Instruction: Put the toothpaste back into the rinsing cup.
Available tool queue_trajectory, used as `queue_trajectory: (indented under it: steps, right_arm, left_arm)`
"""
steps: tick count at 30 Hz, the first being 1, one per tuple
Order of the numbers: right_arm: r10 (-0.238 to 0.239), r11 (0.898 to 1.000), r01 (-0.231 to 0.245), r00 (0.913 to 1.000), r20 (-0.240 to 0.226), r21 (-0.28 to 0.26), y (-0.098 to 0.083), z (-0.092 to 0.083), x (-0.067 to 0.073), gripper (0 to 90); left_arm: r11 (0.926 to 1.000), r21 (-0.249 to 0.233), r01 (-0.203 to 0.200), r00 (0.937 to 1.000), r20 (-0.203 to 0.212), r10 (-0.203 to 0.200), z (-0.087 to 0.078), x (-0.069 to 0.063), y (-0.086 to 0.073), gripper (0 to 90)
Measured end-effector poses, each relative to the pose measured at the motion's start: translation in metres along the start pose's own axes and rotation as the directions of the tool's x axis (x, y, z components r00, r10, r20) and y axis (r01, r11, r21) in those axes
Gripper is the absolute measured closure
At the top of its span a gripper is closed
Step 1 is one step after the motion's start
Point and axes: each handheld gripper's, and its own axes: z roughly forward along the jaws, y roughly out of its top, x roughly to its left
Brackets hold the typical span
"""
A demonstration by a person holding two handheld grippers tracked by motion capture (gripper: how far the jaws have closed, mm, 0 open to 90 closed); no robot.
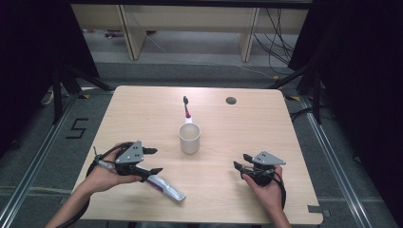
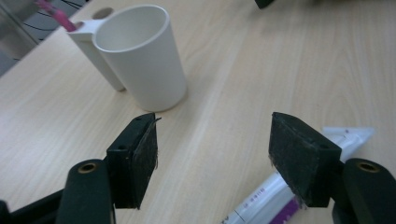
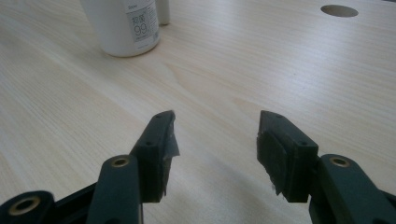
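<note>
Two claws rest low over the bench (image 1: 142, 114), one in each hand. The left claw (image 1: 153, 160), jaws wide and holding nothing, sits just above the tube (image 1: 167, 187), which lies flat near the bench's front edge; in the left gripper view the tube (image 2: 275, 196) runs under one jaw, though contact cannot be judged. The right claw (image 1: 241, 161) is also spread, empty, well apart from the tube. A white cup (image 1: 189, 138) stands at centre, between the claws. A toothbrush (image 1: 187, 108), apparently pink-handled, lies just behind the cup.
</note>
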Motion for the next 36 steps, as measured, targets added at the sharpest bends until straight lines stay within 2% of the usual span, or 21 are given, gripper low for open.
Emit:
queue_trajectory:
  steps: [3,5,8,10,12,14,15,16,17,18,19,24,25,26,27,28,29,30,31,34,36]
  right_arm:
    - [0.013,1.0,-0.013,0.9999,-0.009,0.003,0.0,0.0,0.001,47.2]
    - [0.012,1.0,-0.012,0.9999,-0.01,0.003,0.0,0.001,0.001,47.2]
    - [0.012,1.0,-0.012,0.9999,-0.01,0.002,0.0,0.001,0.001,47.2]
    - [0.013,1.0,-0.013,0.9999,-0.009,0.002,0.0,0.0,0.001,47.1]
    - [-0.01,1.0,0.01,1.0,0.002,-0.005,0.0,0.001,0.0,47.1]
    - [-0.002,1.0,0.002,1.0,0.0,0.002,0.0,0.0,0.0,47.1]
    - [0.007,1.0,-0.007,1.0,-0.007,0.008,0.0,0.0,0.001,47.1]
    - [0.006,1.0,-0.006,0.9999,-0.009,0.014,0.0,0.0,0.001,47.1]
    - [0.013,1.0,-0.013,0.9998,-0.016,0.015,0.0,0.001,0.001,47.1]
    - [0.013,1.0,-0.013,0.9998,-0.016,0.015,0.0,0.001,0.001,47.1]
    - [0.024,1.0,-0.024,0.9995,-0.02,0.017,0.0,0.001,0.002,47.1]
    - [0.024,1.0,-0.024,0.9995,-0.02,0.018,0.0,0.001,0.002,47.1]
    - [0.024,1.0,-0.023,0.9995,-0.021,0.017,0.0,0.001,0.002,47.1]
    - [0.023,1.0,-0.023,0.9995,-0.021,0.017,0.0,0.001,0.002,47.1]
    - [0.023,1.0,-0.022,0.9995,-0.021,0.017,0.0,0.001,0.002,47.1]
    - [0.02,1.0,-0.019,0.9996,-0.02,0.016,0.0,0.001,0.002,47.1]
    - [0.015,1.0,-0.015,0.9996,-0.022,0.019,0.0,0.001,0.001,47.0]
    - [0.016,1.0,-0.016,0.9998,-0.015,0.016,0.0,0.0,0.001,47.0]
    - [0.008,1.0,-0.008,0.9999,-0.012,0.013,0.0,0.0,0.0,47.0]
    - [0.034,0.999,-0.034,0.9993,-0.016,0.027,0.0,0.0,0.003,47.0]
    - [0.032,0.999,-0.032,0.9994,-0.013,0.021,0.0,0.0,0.003,47.0]
  left_arm:
    - [0.9919,0.09,-0.091,0.9954,0.038,0.087,0.004,0.001,0.004,34.8]
    - [0.9923,0.087,-0.087,0.995,0.056,0.083,0.006,-0.001,0.004,35.6]
    - [0.9811,0.135,-0.138,0.9865,0.106,0.124,0.01,-0.002,0.007,36.6]
    - [0.9697,0.171,-0.174,0.9785,0.14,0.151,0.012,-0.002,0.009,37.5]
    - [0.95,0.228,-0.214,0.9655,0.197,0.17,0.016,-0.002,0.011,38.1]
    - [0.9474,0.236,-0.216,0.9637,0.207,0.168,0.018,-0.003,0.01,39.4]
    - [0.9256,0.277,-0.258,0.9516,0.239,0.193,0.02,-0.001,0.01,39.8]
    - [0.9256,0.277,-0.258,0.9516,0.239,0.193,0.02,-0.001,0.01,40.0]
    - [0.9016,0.316,-0.296,0.9383,0.273,0.213,0.023,0.0,0.011,40.3]
    - [0.9016,0.316,-0.296,0.9383,0.273,0.213,0.023,0.0,0.011,40.4]
    - [0.8787,0.341,-0.334,0.9243,0.301,0.234,0.025,0.0,0.013,40.5]
    - [0.8234,0.389,-0.413,0.889,0.368,0.272,0.035,-0.001,0.015,42.6]
    - [0.8155,0.393,-0.425,0.8826,0.38,0.277,0.037,-0.001,0.015,42.8]
    - [0.8192,0.394,-0.417,0.8841,0.386,0.264,0.039,-0.002,0.015,43.2]
    - [0.8036,0.402,-0.439,0.8732,0.402,0.275,0.041,-0.002,0.015,43.4]
    - [0.8078,0.403,-0.431,0.8743,0.408,0.263,0.043,-0.003,0.014,43.8]
    - [0.8,0.409,-0.439,0.8686,0.42,0.262,0.045,-0.003,0.014,44.2]
    - [0.7806,0.422,-0.461,0.8582,0.435,0.272,0.047,-0.003,0.014,44.3]
    - [0.7875,0.428,-0.444,0.8646,0.435,0.251,0.048,-0.004,0.013,44.4]
    - [0.7625,0.451,-0.464,0.8538,0.457,0.25,0.051,-0.004,0.011,44.8]
    - [0.7543,0.458,-0.471,0.8496,0.466,0.247,0.053,-0.004,0.011,45.2]
